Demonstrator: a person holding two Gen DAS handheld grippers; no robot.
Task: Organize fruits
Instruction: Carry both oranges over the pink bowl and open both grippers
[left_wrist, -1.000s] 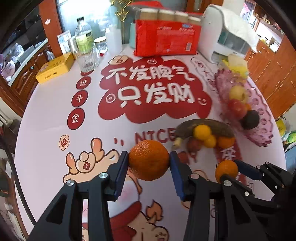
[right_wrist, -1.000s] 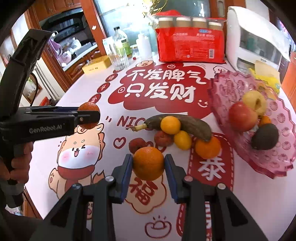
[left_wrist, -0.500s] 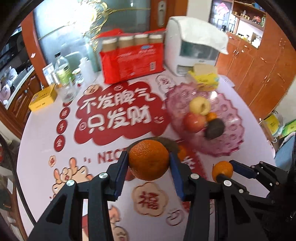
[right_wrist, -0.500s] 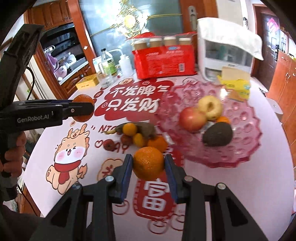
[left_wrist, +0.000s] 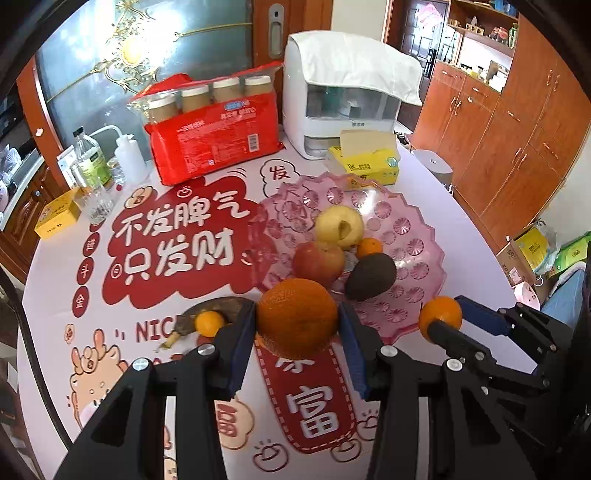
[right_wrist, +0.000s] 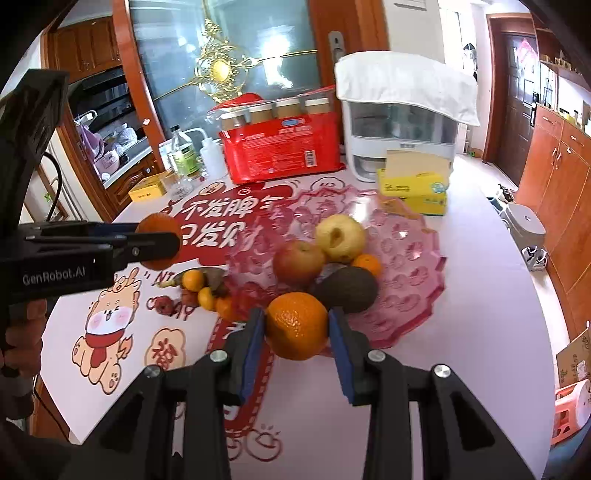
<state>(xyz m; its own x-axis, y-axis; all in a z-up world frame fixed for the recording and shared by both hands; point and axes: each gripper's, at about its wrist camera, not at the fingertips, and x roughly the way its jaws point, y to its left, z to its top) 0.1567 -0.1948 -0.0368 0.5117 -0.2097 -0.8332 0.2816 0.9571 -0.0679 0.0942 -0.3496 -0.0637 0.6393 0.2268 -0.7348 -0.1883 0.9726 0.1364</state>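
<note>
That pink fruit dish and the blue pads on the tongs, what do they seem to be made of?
The pink fruit dish looks like clear tinted plastic or pressed glass: the tablecloth print shows through it, and it has molded flower dimples and a scalloped rim. Which one, I can't tell. The blue pads on the right tongs look like matte rubber or foam, dull and without glare, pressed against an orange.

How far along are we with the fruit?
Done: the pink dish holds two apples, an avocado and a small orange. In hand: the left gripper and right gripper each clamp an orange. Left: the banana and small fruits around it on the table.
</note>
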